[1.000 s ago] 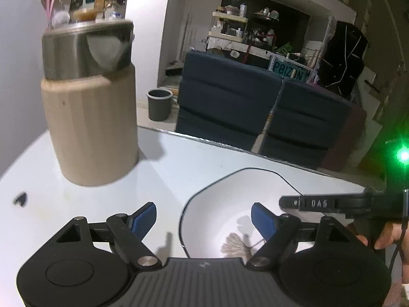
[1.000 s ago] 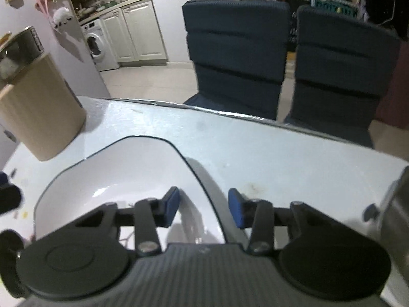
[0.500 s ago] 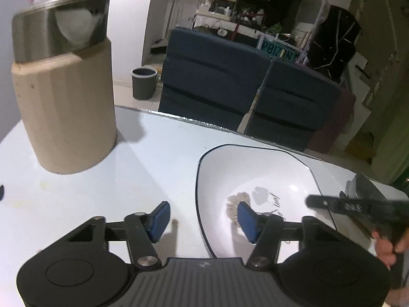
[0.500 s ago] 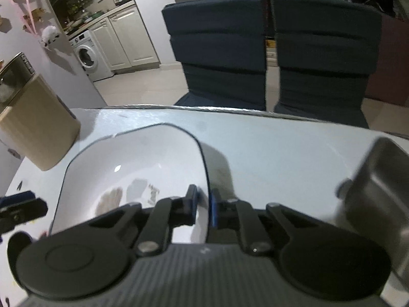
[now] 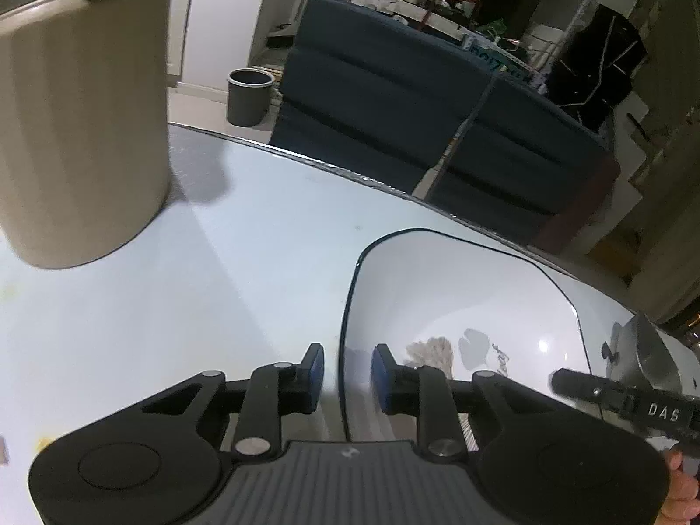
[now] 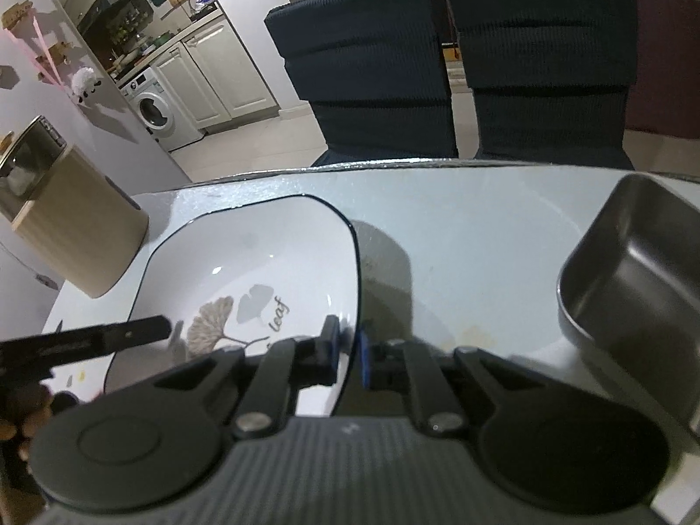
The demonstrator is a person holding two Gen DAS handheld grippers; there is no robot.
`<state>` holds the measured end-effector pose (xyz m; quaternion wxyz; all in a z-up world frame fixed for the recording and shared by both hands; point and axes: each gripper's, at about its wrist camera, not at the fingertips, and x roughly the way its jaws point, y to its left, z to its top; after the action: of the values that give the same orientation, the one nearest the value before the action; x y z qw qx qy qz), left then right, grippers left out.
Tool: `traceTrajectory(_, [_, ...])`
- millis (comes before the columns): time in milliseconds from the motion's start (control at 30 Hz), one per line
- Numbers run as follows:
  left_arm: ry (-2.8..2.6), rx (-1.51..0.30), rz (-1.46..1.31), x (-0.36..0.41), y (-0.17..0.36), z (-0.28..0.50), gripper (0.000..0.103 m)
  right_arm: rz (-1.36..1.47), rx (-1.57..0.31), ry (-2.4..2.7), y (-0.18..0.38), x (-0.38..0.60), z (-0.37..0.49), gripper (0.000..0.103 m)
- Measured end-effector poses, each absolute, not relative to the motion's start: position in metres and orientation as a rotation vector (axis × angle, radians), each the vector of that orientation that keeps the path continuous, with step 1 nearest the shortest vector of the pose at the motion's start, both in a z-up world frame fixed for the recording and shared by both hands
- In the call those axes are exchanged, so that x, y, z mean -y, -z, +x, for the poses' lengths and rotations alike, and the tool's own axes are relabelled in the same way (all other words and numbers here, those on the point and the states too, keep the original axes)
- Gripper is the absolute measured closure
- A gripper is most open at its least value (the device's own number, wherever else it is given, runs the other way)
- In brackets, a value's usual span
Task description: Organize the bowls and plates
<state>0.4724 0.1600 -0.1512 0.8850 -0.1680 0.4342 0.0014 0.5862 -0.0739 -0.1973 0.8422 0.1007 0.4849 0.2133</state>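
A white square plate (image 5: 459, 297) with a dark rim and a leaf print lies on the white table (image 5: 218, 262). My left gripper (image 5: 348, 369) straddles the plate's left rim. Its jaws are closing, and a gap still shows on each side of the rim. In the right wrist view my right gripper (image 6: 348, 345) is shut on the right rim of the plate (image 6: 262, 253). One of the right gripper's fingers (image 5: 582, 387) shows at the plate's right side in the left wrist view. One of the left gripper's fingers (image 6: 109, 337) crosses the plate's left edge in the right wrist view.
A tall beige canister (image 5: 78, 131) with a steel lid stands at the table's left. A steel rectangular tray (image 6: 634, 271) sits right of the plate. Two dark blue chairs (image 6: 372, 65) stand beyond the far table edge, with a grey bin (image 5: 247, 96) on the floor.
My left gripper came down over the plate's left rim and its jaws narrowed. The right gripper's jaws closed on the right rim, and the steel tray came into view.
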Motion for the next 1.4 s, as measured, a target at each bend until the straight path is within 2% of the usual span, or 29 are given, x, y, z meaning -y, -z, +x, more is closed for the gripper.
traceTrajectory(67, [0.013,-0.903,-0.344,-0.159,0.150,0.473,0.084,0.226,-1.034,-0.459,0.198,0.074,0.587,0.089])
traceTrajectory(400, [-0.007,-0.869,-0.380,-0.165,0.147,0.464,0.086,0.228,-1.010,-0.445,0.195,0.071,0.580,0.089])
traceTrajectory(700, [0.060,-0.768,-0.367,-0.140,0.074,0.417,0.088,0.239,-0.920,-0.444,0.144,0.089,0.552,0.090])
traceTrajectory(1067, [0.140,-0.641,-0.302,-0.085,-0.031,0.296,0.089,0.275,-0.791,-0.452,0.033,0.150,0.437,0.091])
traceTrajectory(1233, [0.179,-0.643,-0.298,-0.069,-0.043,0.241,0.089,0.286,-0.759,-0.460,0.001,0.178,0.375,0.091])
traceTrajectory(1400, [0.215,-0.679,-0.280,-0.059,-0.034,0.195,0.089,0.316,-0.774,-0.457,-0.006,0.202,0.312,0.091])
